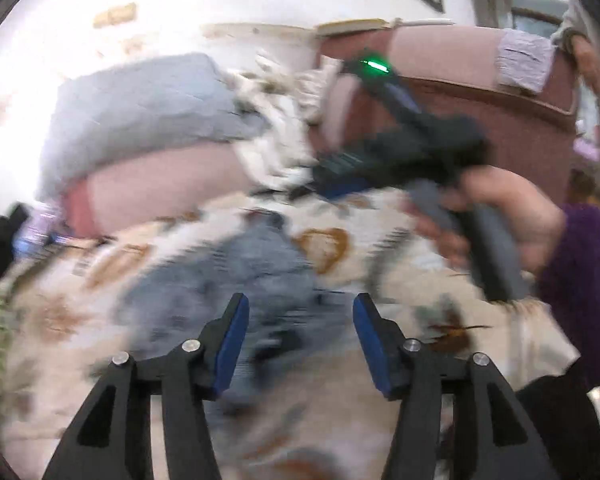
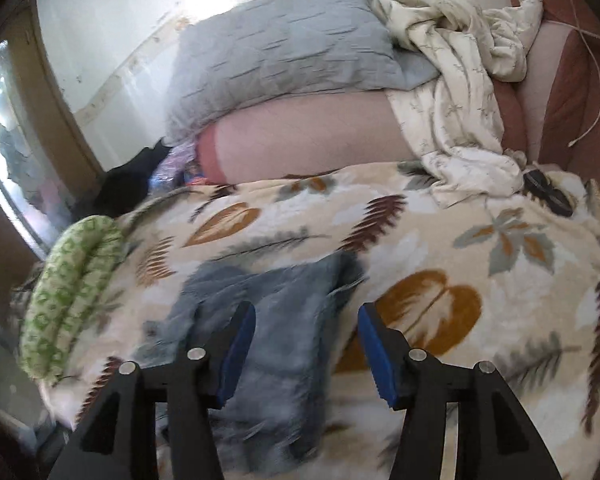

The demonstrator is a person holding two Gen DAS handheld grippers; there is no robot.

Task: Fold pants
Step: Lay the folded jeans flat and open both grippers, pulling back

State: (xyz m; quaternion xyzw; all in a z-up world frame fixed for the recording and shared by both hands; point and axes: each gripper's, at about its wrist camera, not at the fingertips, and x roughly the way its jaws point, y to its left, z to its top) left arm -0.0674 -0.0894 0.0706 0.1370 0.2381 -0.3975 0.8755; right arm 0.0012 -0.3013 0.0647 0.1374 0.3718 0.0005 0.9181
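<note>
Pants (image 2: 268,320) lie on leaf-print blanket (image 2: 440,240) below grey pillow (image 2: 276,52).

Spread right gripper (image 2: 306,344) above jeans (image 2: 276,320) on blanket (image 2: 440,240).

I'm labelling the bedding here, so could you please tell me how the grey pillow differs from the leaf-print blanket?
The grey pillow is plain, while the leaf-print blanket carries brown, orange and grey leaves on cream. The pillow sits puffed up at the head of the bed; the blanket lies spread flat. Only the blanket has the blue pants lying on it. Both are soft bedding.
</note>
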